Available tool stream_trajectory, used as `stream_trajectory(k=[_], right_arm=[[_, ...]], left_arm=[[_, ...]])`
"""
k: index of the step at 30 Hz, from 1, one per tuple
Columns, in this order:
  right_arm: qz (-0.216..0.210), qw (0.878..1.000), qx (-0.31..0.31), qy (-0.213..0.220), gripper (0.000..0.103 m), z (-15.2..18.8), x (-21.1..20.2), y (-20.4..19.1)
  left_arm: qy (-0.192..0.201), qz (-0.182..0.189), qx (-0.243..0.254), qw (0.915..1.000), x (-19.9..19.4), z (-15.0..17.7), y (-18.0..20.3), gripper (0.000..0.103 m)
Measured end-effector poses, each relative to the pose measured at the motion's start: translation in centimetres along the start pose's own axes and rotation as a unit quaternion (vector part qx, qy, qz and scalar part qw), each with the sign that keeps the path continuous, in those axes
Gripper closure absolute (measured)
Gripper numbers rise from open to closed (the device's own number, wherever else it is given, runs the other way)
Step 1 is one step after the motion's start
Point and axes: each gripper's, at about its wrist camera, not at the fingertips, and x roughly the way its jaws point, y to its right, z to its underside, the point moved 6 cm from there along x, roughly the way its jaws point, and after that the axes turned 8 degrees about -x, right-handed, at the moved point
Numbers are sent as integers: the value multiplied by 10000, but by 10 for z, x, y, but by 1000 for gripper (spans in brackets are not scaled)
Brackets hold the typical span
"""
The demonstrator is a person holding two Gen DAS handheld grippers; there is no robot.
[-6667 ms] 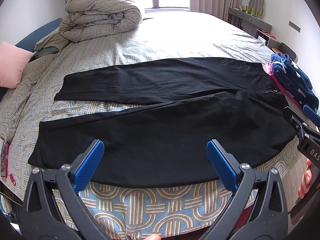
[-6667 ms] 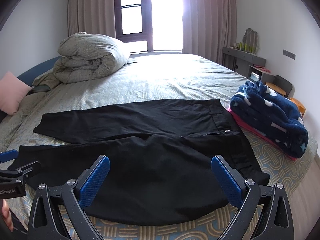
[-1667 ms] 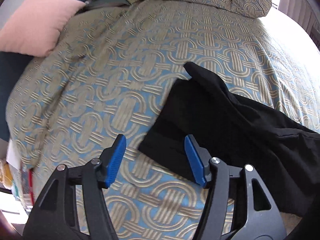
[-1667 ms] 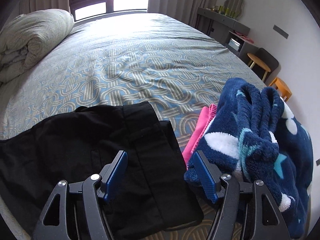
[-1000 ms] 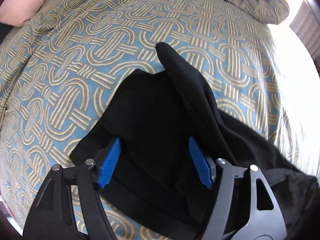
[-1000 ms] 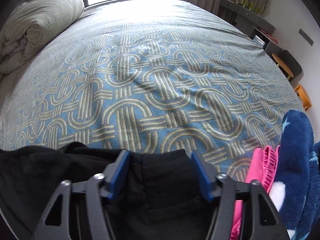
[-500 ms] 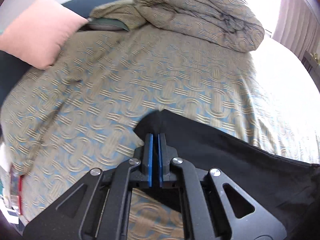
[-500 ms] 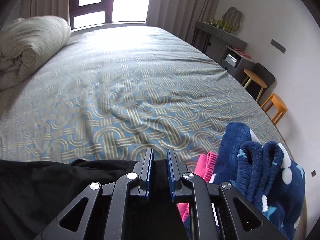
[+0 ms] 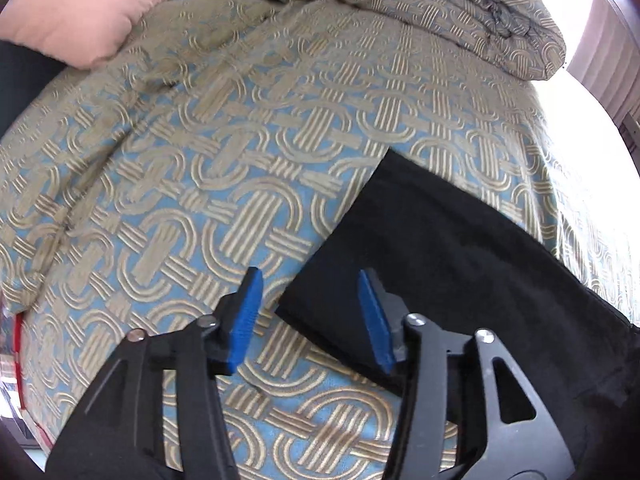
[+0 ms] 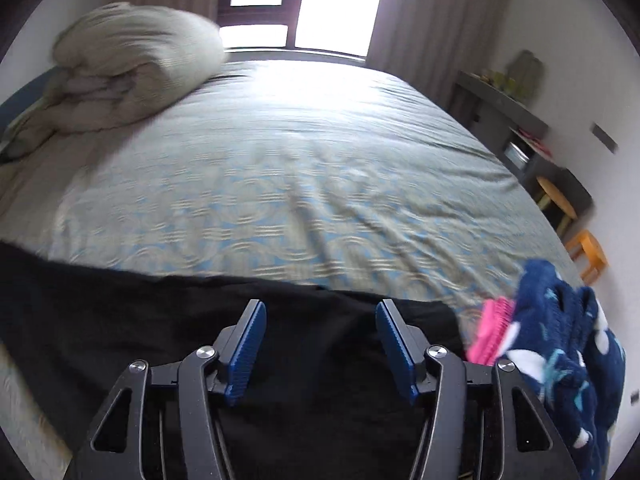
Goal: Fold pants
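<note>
The black pants [image 9: 448,264] lie flat on the patterned bedspread [image 9: 200,184], one leg stacked on the other. In the left wrist view their hem end sits just ahead of my left gripper [image 9: 308,312], which is open and empty with its right finger over the hem corner. In the right wrist view the waist end of the pants [image 10: 200,344] lies under my right gripper [image 10: 320,340], which is open and empty above the cloth.
A pink pillow [image 9: 88,12] and a bundled duvet [image 9: 460,12] lie at the head of the bed. A navy star-print fleece [image 10: 568,360] over a pink garment [image 10: 490,336] sits right of the waist. A shelf and stools [image 10: 588,256] stand along the right wall.
Both grippers were shut on the pants half a second ago and have opened, letting the cloth go. The upper leg now lies flat on the lower one.
</note>
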Motion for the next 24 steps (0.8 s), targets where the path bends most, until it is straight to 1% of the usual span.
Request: stream_trajectory(k=[1,2,4,5,6,8,9,10,11,12,13,15,17,18,19,20,21,22,23,24], right_arm=[[-267,9992,-288,50,39,2,-6,-27],[-476,9976,-504,63,39,5,-10,-49],[-816,9935,-794,63,39,16,-17,-87],[-976,9914,-865,52,39,23,-19,-102],[-1115,9896,-910,19,39,30,-21,-113],[-1324,9864,-966,-154,39,47,-20,-128],[-1354,9858,-965,-248,39,55,-19,-134],[-1336,9858,-954,-347,39,63,-17,-136],[-1275,9869,-892,-437,39,70,-16,-134],[-1225,9882,-775,-500,39,77,-15,-130],[-1195,9893,-612,-570,39,84,-15,-125],[-1178,9904,-272,-670,39,96,-19,-112],[-1113,9911,63,-722,39,105,-23,-95],[-1094,9908,231,-757,39,111,-23,-88],[-1105,9899,401,-797,38,116,-24,-80],[-1138,9884,555,-835,38,121,-24,-75],[-1176,9867,697,-879,38,126,-23,-70],[-1213,9849,824,-922,38,131,-23,-67],[-1256,9832,929,-940,38,135,-23,-64],[-1297,9821,1001,-933,38,139,-25,-63]], left_arm=[[9,5,-1,10000,4,1,-1,50],[-93,23,-30,9999,10,5,-2,49],[-233,31,-113,9997,19,10,-5,45],[-321,67,-195,9993,25,12,-7,40],[-376,116,-274,9989,29,14,-8,38],[-406,293,-517,9974,36,14,-9,29],[-382,374,-621,9966,38,13,-9,29],[-373,394,-626,9966,38,12,-7,34],[-353,536,-541,9965,36,11,-2,74],[-351,625,-440,9965,34,11,3,84],[-338,765,-366,9958,27,11,9,86],[141,703,-147,9973,0,6,14,86],[620,844,-32,9945,-27,-4,11,83],[619,759,-53,9952,-26,-8,7,81],[611,441,-173,9970,-22,-11,-4,85],[701,-145,-320,9969,-18,-15,-21,87],[742,-405,-380,9957,-16,-17,-32,87],[697,-417,-482,9955,-16,-15,-42,87],[550,-113,-737,9957,-17,-8,-52,85],[443,118,-885,9950,-19,-1,-56,81]])
